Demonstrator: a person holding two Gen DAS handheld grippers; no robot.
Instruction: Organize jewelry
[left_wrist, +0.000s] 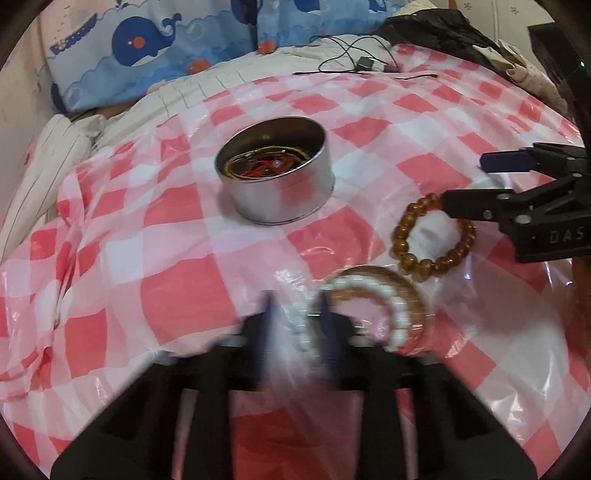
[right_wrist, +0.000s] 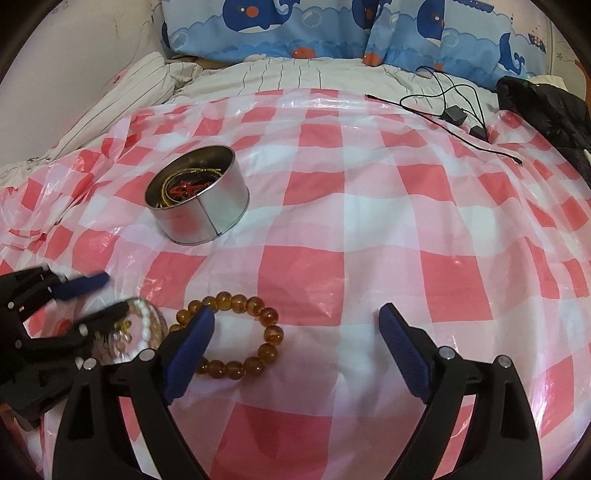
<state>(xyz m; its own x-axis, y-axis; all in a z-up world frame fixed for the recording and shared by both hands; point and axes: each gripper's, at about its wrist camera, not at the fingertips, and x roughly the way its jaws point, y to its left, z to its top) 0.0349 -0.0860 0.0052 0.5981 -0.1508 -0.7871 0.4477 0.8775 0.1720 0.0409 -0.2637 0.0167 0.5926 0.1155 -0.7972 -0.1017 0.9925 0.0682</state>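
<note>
A round metal tin (left_wrist: 275, 171) stands on the red-and-white checked cloth and holds red cord and a gold chain; it also shows in the right wrist view (right_wrist: 199, 195). A white bead bracelet (left_wrist: 391, 306) lies stacked with a clear amber one. My left gripper (left_wrist: 295, 314), blurred, has its jaws around the white beads' left side, a gap still showing; it also shows in the right wrist view (right_wrist: 99, 295). An amber bead bracelet (left_wrist: 434, 236) lies to the right, also seen in the right wrist view (right_wrist: 236, 332). My right gripper (right_wrist: 295, 343) is wide open, its left finger over that bracelet.
The checked plastic cloth (right_wrist: 369, 206) covers a bed. Whale-print pillows (right_wrist: 295, 29) lie at the back. Black cables and small adapters (right_wrist: 454, 114) lie at the far right, beside a black garment (right_wrist: 546, 110). Striped bedding (right_wrist: 110, 110) bunches at the left.
</note>
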